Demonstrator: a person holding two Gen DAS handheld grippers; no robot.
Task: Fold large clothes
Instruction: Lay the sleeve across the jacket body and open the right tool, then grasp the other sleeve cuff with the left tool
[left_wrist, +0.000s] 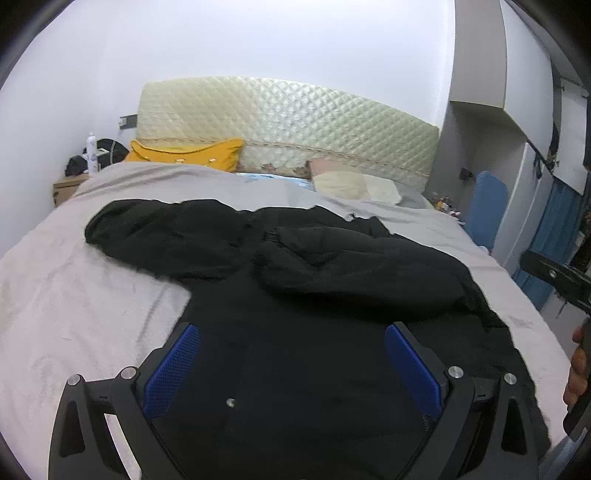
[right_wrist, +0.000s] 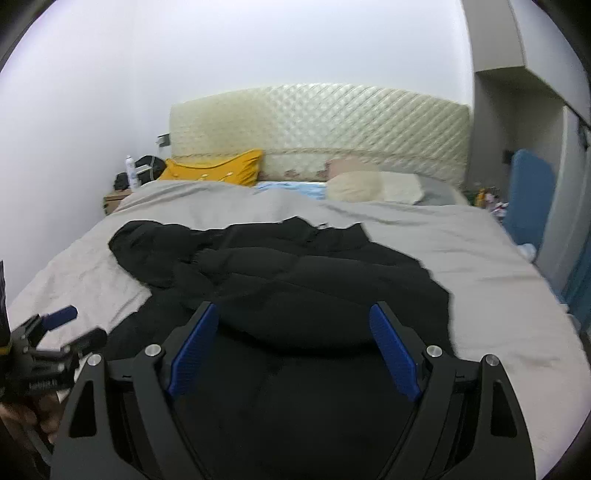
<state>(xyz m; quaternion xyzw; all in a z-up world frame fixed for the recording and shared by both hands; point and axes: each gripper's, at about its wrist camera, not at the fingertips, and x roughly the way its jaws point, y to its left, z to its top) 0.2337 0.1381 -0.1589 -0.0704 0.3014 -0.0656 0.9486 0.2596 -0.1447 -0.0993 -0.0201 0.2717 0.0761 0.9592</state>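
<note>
A large black jacket (left_wrist: 295, 266) lies spread on the grey bed sheet (left_wrist: 74, 295), its sleeves bunched across the body; it also shows in the right wrist view (right_wrist: 295, 280). My left gripper (left_wrist: 291, 332) is open and empty above the jacket's near part, blue pads wide apart. My right gripper (right_wrist: 295, 314) is open and empty above the jacket's near middle. The left gripper also shows at the left edge of the right wrist view (right_wrist: 70, 328), open. Part of the right gripper shows at the right edge of the left wrist view (left_wrist: 561, 280).
A quilted cream headboard (left_wrist: 288, 122) stands at the far end. A yellow pillow (left_wrist: 184, 153) and cream pillows (left_wrist: 354, 182) lie at the head. A nightstand with a bottle (left_wrist: 91, 151) and bag is far left. A blue panel (left_wrist: 484, 206) and wardrobe are right.
</note>
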